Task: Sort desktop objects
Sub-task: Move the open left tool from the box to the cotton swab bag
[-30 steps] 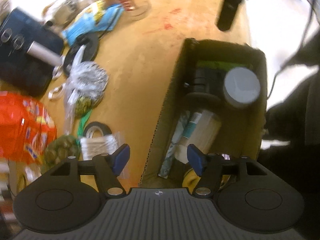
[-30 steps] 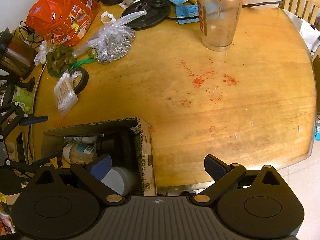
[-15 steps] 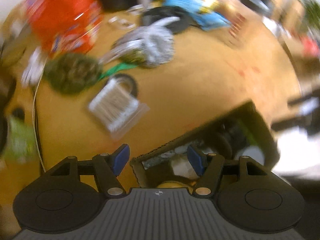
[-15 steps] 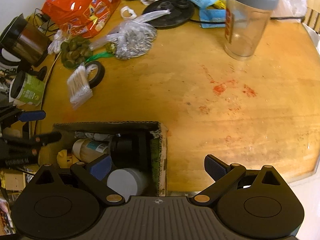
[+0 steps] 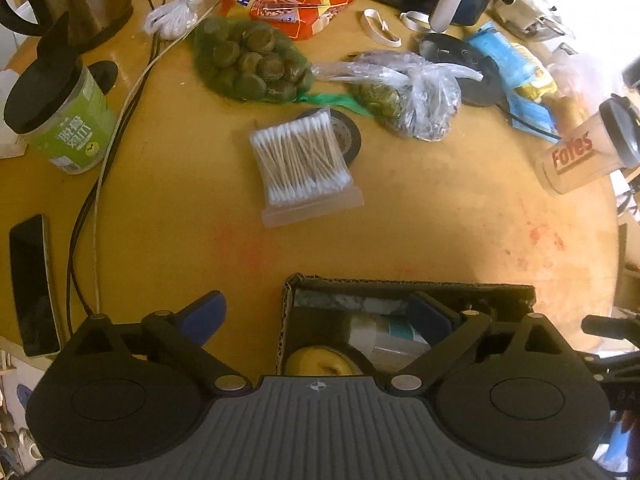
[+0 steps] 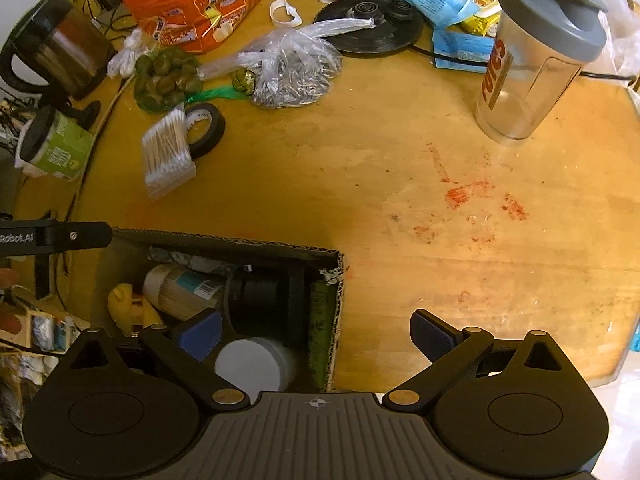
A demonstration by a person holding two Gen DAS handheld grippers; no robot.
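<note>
A cardboard box (image 5: 400, 283) (image 6: 224, 245) sits at the near edge of the round wooden table, holding a bottle (image 6: 180, 286), a yellow object (image 5: 320, 362), a black item and a grey lid (image 6: 248, 366). My left gripper (image 5: 316, 318) hovers open over the box's left corner, empty. My right gripper (image 6: 316, 330) is open above the box's right wall, empty. A bag of cotton swabs (image 5: 300, 160) (image 6: 166, 150) lies on a roll of black tape (image 5: 346, 134) (image 6: 206, 126) beyond the box.
Farther back lie a net of green nuts (image 5: 250, 64), a clear bag of seeds (image 6: 288, 70), an orange snack bag (image 6: 192, 0), a green jar (image 5: 66, 120), a kettle (image 6: 52, 46), a shaker cup (image 6: 532, 64), a phone (image 5: 32, 284) and cables (image 5: 96, 184).
The left gripper has swung from looking down into the box to facing the clutter across the table. The right gripper has shifted slightly forward. Both stay open.
</note>
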